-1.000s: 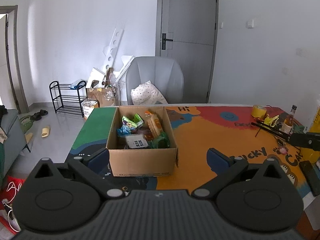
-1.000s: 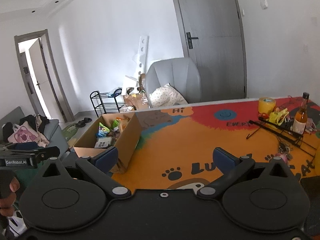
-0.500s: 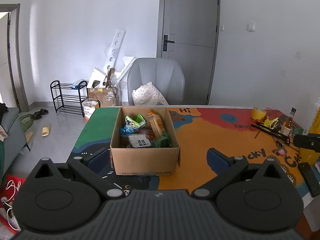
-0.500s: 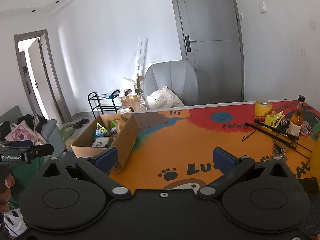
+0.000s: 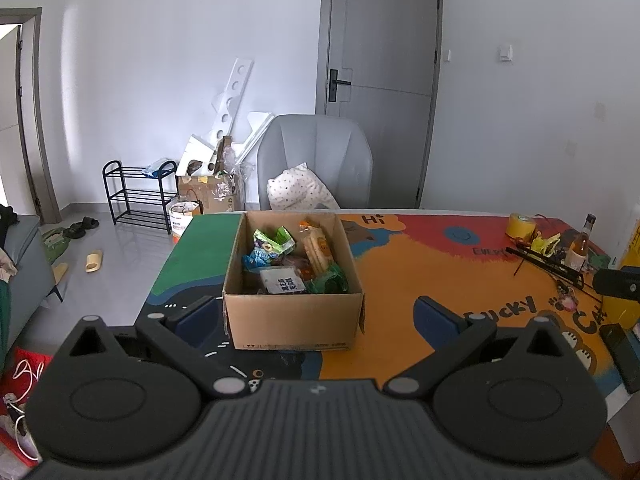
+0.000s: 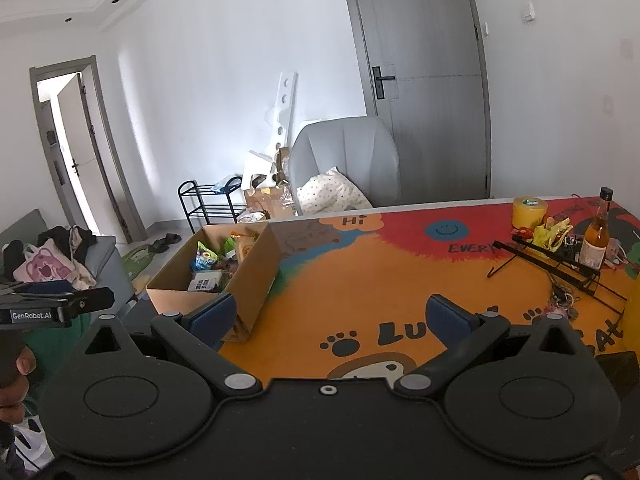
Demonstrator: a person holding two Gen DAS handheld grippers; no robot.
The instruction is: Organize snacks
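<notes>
With both the left gripper (image 5: 314, 314) and the right gripper (image 6: 332, 314) empty, fingers spread, I would lower one straight into the cardboard box (image 5: 294, 320) near the tabletop's left edge and pinch one snack packet (image 5: 282, 280) only.

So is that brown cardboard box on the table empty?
No, the open brown cardboard box holds several snack packets, green, blue and orange ones among them.

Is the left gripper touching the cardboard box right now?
Cannot tell. In the left wrist view, the left gripper straddles the cardboard box; neither gap nor contact shows plainly.
</notes>
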